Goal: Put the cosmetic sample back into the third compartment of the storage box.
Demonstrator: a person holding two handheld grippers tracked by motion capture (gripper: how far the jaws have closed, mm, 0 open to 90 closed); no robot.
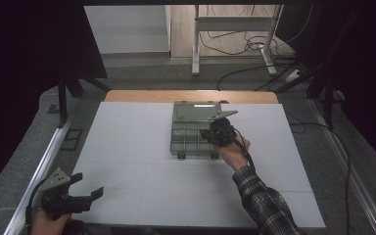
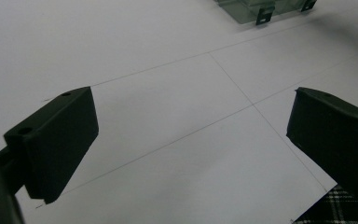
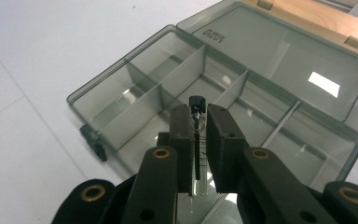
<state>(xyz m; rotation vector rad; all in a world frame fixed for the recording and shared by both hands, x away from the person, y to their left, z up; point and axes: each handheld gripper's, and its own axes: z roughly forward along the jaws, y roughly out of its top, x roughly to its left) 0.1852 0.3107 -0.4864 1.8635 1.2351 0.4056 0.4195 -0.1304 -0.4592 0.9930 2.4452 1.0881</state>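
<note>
1. A smoky grey, see-through plastic organiser box (image 1: pixel 186 134) lies open on the white table top (image 1: pixel 127 161), at its far middle, with its flat lid (image 1: pixel 196 110) folded back toward the far wooden edge (image 1: pixel 191 96).
2. Thin dividers split the box into compartments; in the right gripper view they form two rows, and two small dark latches (image 3: pixel 93 140) hang on its near wall.
3. The right gripper (image 1: pixel 215 133) hovers over the right part of the box, held by a hand coming from a plaid sleeve (image 1: pixel 264 200).
4. In the right gripper view its jaws stand close together, clamped on a small clear glass tube with a black cap (image 3: pixel 198 140); the cap pokes out past the jaw tips, pointing toward the box's middle compartments.
5. The tube hangs above the box; whether it touches a divider I cannot tell.
6. The left gripper (image 1: pixel 85 193) rests at the near left corner of the table, well apart from the box.
7. Its jaws stand wide apart with only bare table between them, as the left gripper view shows.
8. Thin seam lines (image 2: pixel 233 79) cross the table top in front of the left gripper.
</note>
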